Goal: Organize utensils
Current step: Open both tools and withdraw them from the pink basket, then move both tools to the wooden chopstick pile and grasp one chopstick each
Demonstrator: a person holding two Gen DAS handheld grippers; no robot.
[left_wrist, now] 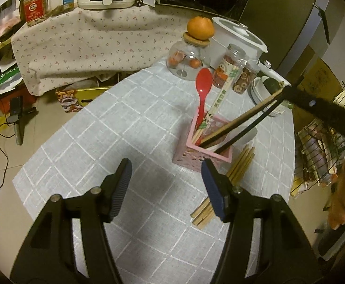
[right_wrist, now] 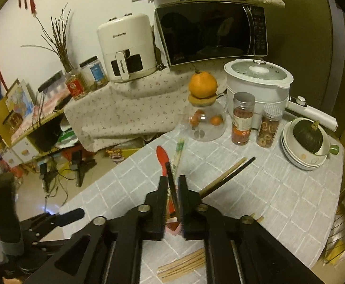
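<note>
The pink holder stands on a counter covered in a grey cloth with a white grid. In it lean a red spoon, paper-wrapped chopsticks, a brown chopstick and a black chopstick. A bundle of loose wooden chopsticks lies flat on the cloth just beside the holder.

The left tongs hang wide apart and empty above the counter, the holder just beyond their tips and the loose bundle passing under the right-hand finger. The right tongs sit directly above the holder with only a narrow gap; a dark chopstick stands between the fingers, and whether the pads press on it cannot be told. The holder is almost wholly hidden under these tongs in the right wrist view.

At the far side of the counter stand a glass jar with an orange on its cork lid, two snack jars, a white cooker and stacked bowls holding a dark green squash. Behind, a floral cloth drapes a lower stand bearing an air fryer and a microwave. Cables lie on the tiled floor.
</note>
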